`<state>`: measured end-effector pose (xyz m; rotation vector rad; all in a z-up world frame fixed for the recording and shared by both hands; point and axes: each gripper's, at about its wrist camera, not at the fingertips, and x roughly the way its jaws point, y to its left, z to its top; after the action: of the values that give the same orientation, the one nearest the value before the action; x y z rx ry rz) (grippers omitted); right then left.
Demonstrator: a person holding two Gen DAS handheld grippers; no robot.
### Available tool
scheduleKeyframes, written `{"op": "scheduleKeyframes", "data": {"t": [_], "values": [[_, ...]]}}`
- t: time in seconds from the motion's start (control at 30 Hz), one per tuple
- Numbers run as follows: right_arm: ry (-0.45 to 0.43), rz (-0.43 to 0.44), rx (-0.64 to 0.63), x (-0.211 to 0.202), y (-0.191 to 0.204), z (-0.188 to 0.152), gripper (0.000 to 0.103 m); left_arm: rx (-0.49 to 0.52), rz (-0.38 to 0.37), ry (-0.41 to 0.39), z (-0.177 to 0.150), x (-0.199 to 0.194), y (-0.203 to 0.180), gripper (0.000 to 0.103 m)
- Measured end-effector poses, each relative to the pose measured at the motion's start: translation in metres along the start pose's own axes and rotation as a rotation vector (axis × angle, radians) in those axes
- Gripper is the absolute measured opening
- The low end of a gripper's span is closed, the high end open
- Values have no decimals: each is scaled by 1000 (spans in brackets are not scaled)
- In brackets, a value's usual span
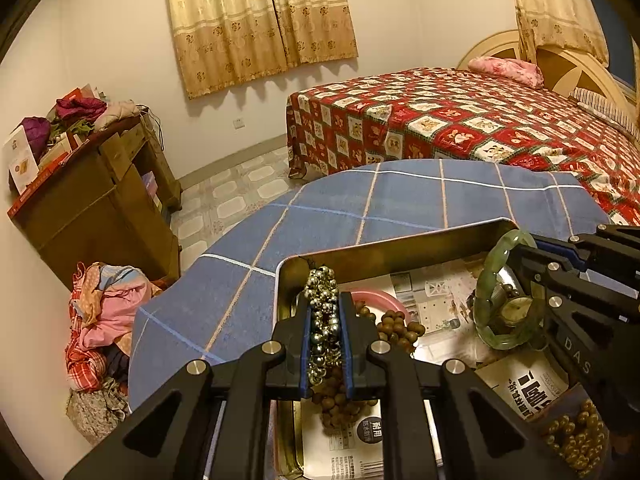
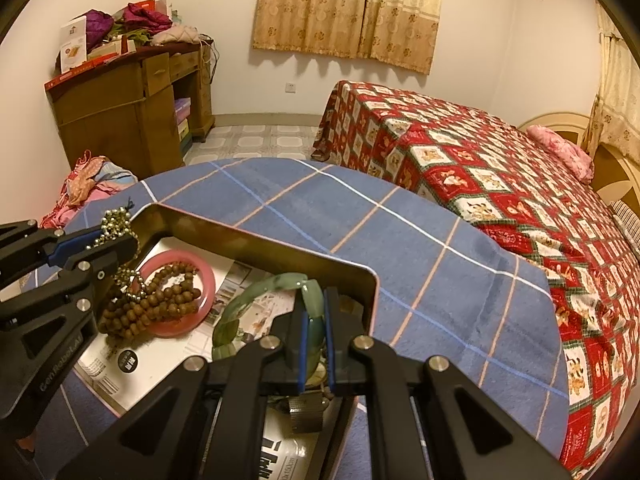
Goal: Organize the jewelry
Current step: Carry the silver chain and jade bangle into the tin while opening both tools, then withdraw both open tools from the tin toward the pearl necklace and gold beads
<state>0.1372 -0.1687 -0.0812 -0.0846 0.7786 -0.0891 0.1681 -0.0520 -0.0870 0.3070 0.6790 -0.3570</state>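
Table [image 2: 400, 240] covered by blue plaid cloth [image 1: 320, 216], white and orange grid lines. One item directly on it: brass-coloured metal tray [image 2: 256, 240], rounded corners, raised rim. In the right wrist view, tray sits at 8 o'clock of the tabletop; cloth bare from 12 through 4 o'clock.

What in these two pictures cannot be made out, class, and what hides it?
- Left wrist view: part of the brown bead string lies under the left tongs, shut on the metal bead chain.
- Right wrist view: the watch is mostly hidden behind the right tongs and green bangle.
- Both views: the tin's near side is cut off.
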Motion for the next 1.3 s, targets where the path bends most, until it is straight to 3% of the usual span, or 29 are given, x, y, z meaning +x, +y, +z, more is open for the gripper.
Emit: {"op": "scheduleKeyframes", "data": {"t": [0.1,0.13,0.17,0.2,0.23,0.3,0.83,0.93,1.3], "values": [[4,1,2,1,0,-1,14,8,9,-5,0,-1,-2,13],[4,6,7,1,-2,-2,26,18,9,0,0,-2,-4,16],[-2,18,7,0,-3,-3,45,24,11,-2,0,-3,-6,18],[-18,9,5,-3,-3,-4,51,28,16,-7,0,-5,-7,30],[-28,-12,1,-5,-3,-5,53,30,26,-17,-1,-9,-7,48],[-33,-14,-1,-9,-4,-7,53,29,42,-49,-1,-16,-5,65],[-78,-4,22,-38,-4,-12,53,7,63,-55,-6,-34,1,65],[-85,1,29,-50,-5,-21,58,-1,69,-43,-12,-41,3,65],[-58,-29,104,-84,-21,-80,66,-59,93,50,-85,-81,2,65]]}}
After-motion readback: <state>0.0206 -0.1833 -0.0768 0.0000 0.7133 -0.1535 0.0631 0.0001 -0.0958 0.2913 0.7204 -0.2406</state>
